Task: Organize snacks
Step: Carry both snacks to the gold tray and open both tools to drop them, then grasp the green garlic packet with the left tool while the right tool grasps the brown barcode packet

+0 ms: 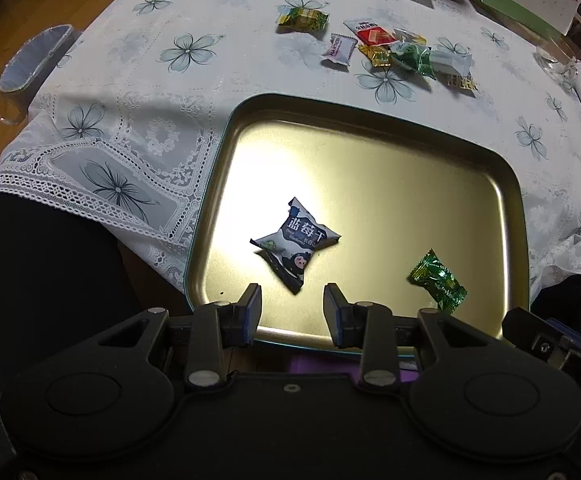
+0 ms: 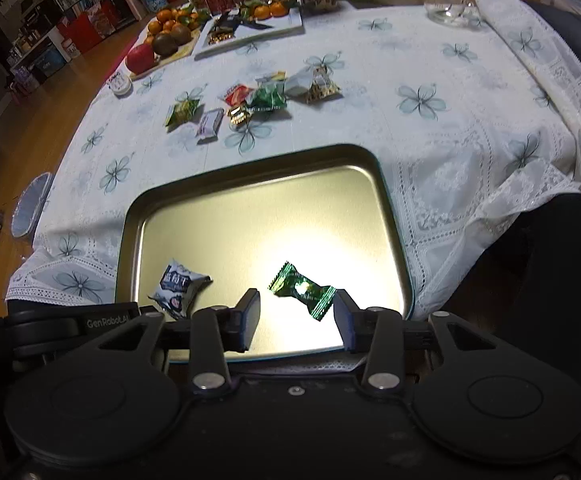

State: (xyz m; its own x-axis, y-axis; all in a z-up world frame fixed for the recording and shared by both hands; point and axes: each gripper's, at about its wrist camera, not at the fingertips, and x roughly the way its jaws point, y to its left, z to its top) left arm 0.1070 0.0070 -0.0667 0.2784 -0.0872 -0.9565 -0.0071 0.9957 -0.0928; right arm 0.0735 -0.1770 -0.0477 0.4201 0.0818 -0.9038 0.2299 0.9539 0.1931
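A gold metal tray sits on the flowered tablecloth near me. In it lie a blue-and-white snack packet and a green wrapped candy. My left gripper is open and empty, just short of the blue packet. My right gripper is open and empty, its fingers on either side of the green candy without touching it. Several loose snacks lie on the cloth beyond the tray.
A white plate with snacks and oranges, a fruit board and a glass bowl stand at the table's far edge. A small white jar sits far left. A chair seat is off the table's left side.
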